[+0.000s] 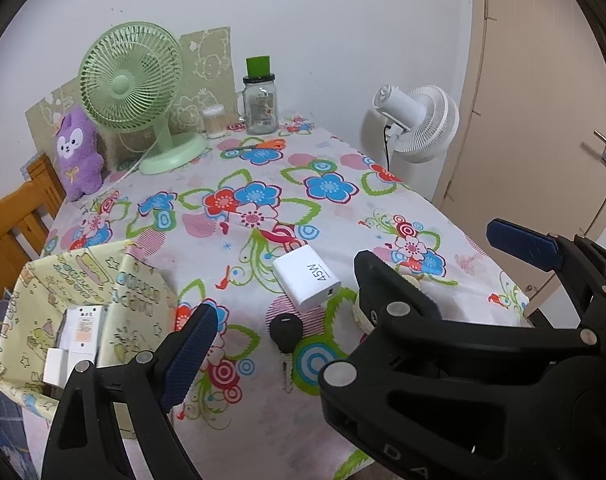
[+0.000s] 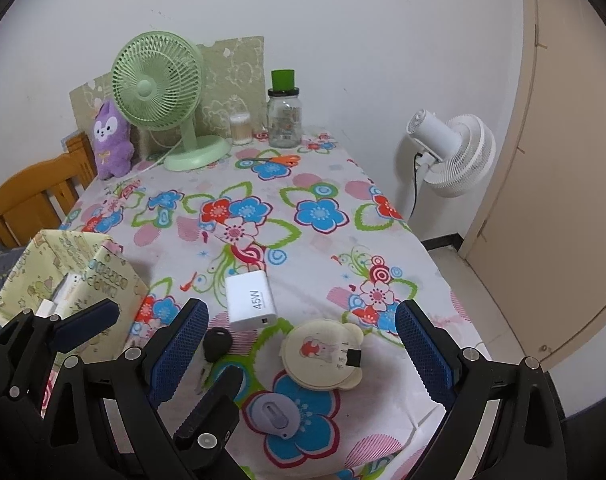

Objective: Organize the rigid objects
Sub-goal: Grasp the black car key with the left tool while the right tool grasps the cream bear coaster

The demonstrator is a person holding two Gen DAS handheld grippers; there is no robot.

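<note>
The yellow fabric bin (image 2: 69, 276) is seen at nine o'clock on the table (image 2: 323, 252). The left tool (image 2: 149, 334) and right tool (image 2: 301, 348) are both spread wide, empty. The 45W charger (image 2: 250, 298), at center, is judged light, rigid and slick; its flat sides should be pinched. The car key (image 2: 216, 345) lies just beside it at seven o'clock.

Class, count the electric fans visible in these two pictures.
2: a green fan on the table's far left by the plush toy, and a white fan standing beyond the table's right edge. None seems hidden.
</note>
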